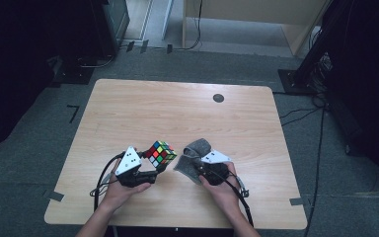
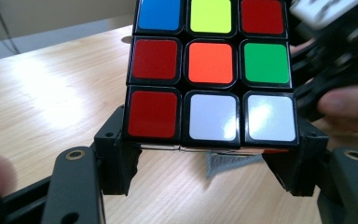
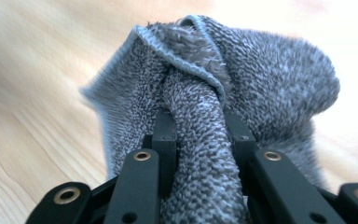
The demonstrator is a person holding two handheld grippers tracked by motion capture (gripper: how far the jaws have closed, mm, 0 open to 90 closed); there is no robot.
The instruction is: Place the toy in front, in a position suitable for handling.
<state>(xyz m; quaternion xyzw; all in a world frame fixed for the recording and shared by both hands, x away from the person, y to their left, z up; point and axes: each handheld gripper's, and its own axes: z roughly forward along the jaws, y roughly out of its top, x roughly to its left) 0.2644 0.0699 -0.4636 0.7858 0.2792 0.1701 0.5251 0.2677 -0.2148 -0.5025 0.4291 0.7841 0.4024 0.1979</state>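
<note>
A scrambled Rubik's cube (image 1: pixel 160 153) is held just above the wooden table (image 1: pixel 177 113), near its front middle. My left gripper (image 1: pixel 154 167) is shut on the cube (image 2: pixel 209 74), its two black jaws clamping the cube's lower sides in the left gripper view (image 2: pixel 209 161). To the right, a grey terry cloth (image 1: pixel 193 152) hangs bunched beside the cube. My right gripper (image 1: pixel 208 167) is shut on a twisted fold of the cloth (image 3: pixel 242 84), which fills the gap between its jaws (image 3: pixel 200 140). The cloth and cube are close together; I cannot tell if they touch.
A small dark round disc (image 1: pixel 218 98) lies at the table's far right. Black equipment and cables (image 1: pixel 321 74) stand on the floor to the right, and dark stands (image 1: pixel 98 39) to the far left. Tape marks (image 1: pixel 55 195) dot the grey floor.
</note>
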